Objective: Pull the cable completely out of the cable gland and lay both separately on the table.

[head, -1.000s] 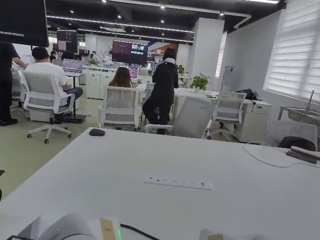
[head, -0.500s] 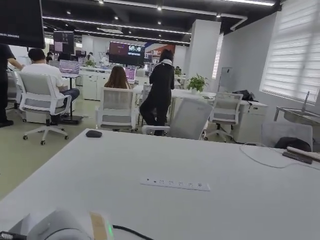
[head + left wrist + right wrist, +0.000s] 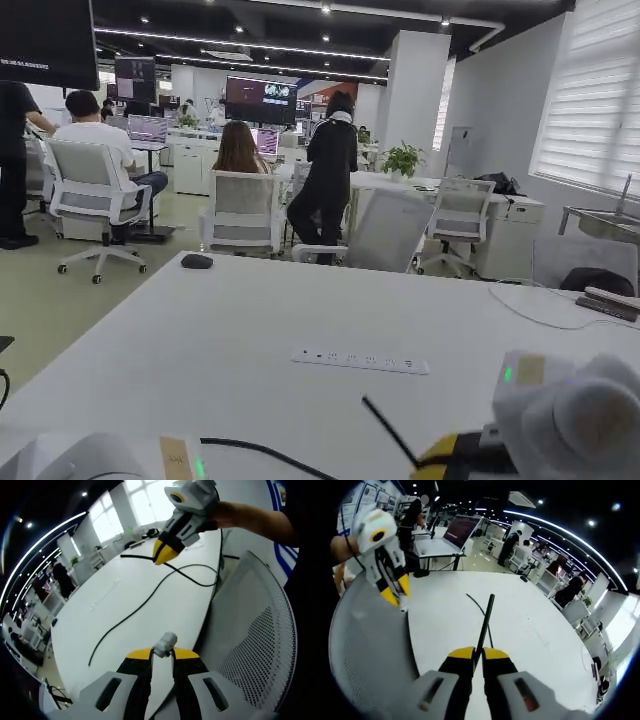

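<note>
Small grey cable gland (image 3: 164, 644) pinched in my left gripper (image 3: 161, 656); thin black cable (image 3: 145, 600), separate, trails from my right gripper (image 3: 164, 556) across the white table (image 3: 100, 605).

I'm working at a long white table (image 3: 250, 330), and most of its top is lying bare in front of me. A white power strip (image 3: 360, 360) is lying flat near the middle. A black mouse (image 3: 196, 262) is sitting at the far left edge. Over on the right a thin white cord (image 3: 535, 318) is curling across the surface toward some dark flat items (image 3: 608, 303) at the edge, too small to tell. A stretch of black cable (image 3: 240, 441) is trailing over the near side.
</note>
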Tool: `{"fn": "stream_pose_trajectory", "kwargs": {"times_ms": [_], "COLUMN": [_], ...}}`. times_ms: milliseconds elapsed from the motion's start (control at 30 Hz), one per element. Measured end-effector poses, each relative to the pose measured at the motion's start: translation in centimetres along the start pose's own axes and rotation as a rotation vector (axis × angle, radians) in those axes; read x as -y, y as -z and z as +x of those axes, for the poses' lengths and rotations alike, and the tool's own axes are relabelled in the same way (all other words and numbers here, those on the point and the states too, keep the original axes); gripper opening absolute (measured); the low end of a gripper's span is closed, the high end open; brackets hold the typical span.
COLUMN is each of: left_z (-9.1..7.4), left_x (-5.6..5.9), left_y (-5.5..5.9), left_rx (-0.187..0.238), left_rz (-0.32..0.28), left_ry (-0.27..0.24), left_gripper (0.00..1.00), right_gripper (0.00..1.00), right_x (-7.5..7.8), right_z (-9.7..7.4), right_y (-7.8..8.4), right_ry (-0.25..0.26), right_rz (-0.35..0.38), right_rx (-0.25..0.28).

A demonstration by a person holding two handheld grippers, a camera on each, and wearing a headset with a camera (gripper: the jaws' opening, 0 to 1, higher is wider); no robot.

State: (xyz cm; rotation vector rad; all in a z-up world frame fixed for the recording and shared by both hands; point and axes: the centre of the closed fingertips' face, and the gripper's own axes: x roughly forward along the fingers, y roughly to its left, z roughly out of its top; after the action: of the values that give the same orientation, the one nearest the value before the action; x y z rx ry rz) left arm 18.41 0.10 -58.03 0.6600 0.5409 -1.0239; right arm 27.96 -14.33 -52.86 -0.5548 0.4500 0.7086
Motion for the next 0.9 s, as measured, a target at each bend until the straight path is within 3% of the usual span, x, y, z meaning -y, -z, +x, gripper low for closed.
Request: {"fn": "stream_pose_trajectory", "kwargs": {"times_ms": [100, 167, 267, 300, 367, 500, 600, 767, 833, 900], "left_z": [-0.1, -0.2, -0.5, -0.7, -0.9, -0.9, -1.0, -1.0, -0.6, -0.1], "left_x": [-0.1, -0.2, -0.4, -0.6, -0.8, -1.0, -1.1, -1.6, -2.0, -2.3], "left_y": [0.5, 0.8, 1.2, 1.3, 1.4, 1.8, 2.2, 2.4, 2.2, 1.8], "left_rx": [-0.009, -0.014, -0.018, -0.017, -0.009, -0.022, -0.034, -0.038, -0.049, -0.049], "left_rz": [-0.014, -0.024, -0.045, -0.056, -0.054, -0.065, -0.073, -0.067, -0.023, 0.006], "left_ry": [-0.007, -0.014, -0.027, -0.032, -0.052, -0.06, -0.062, -0.064, -0.06, -0.047], "left_gripper": [0.15, 0.15, 0.15, 0.15, 0.15, 0.15, 0.15, 0.16, 0.16, 0.16], "right_gripper": [0.04, 0.04, 0.04, 0.04, 0.04, 0.07, 0.13, 0.14, 0.16, 0.17], "right_x": [5.1, 8.1, 11.2, 12.1, 13.0, 14.4, 14.9, 13.5, 12.6, 11.6], "right_z": [2.2, 4.2, 7.4, 8.6, 10.2, 12.5, 12.6, 10.6, 9.0, 7.7], "right_y": [-0.8, -0.5, 2.0, 3.4, 5.1, 9.6, 11.8, 11.3, 11.1, 10.7], "right_ry": [0.064, 0.098, 0.133, 0.143, 0.143, 0.143, 0.143, 0.136, 0.146, 0.143], "right_rz": [0.07, 0.147, 0.19, 0.199, 0.199, 0.267, 0.244, 0.269, 0.294, 0.333], "right_rx": [0.038, 0.051, -0.024, -0.073, -0.117, -0.241, -0.325, -0.278, -0.266, -0.211]}}
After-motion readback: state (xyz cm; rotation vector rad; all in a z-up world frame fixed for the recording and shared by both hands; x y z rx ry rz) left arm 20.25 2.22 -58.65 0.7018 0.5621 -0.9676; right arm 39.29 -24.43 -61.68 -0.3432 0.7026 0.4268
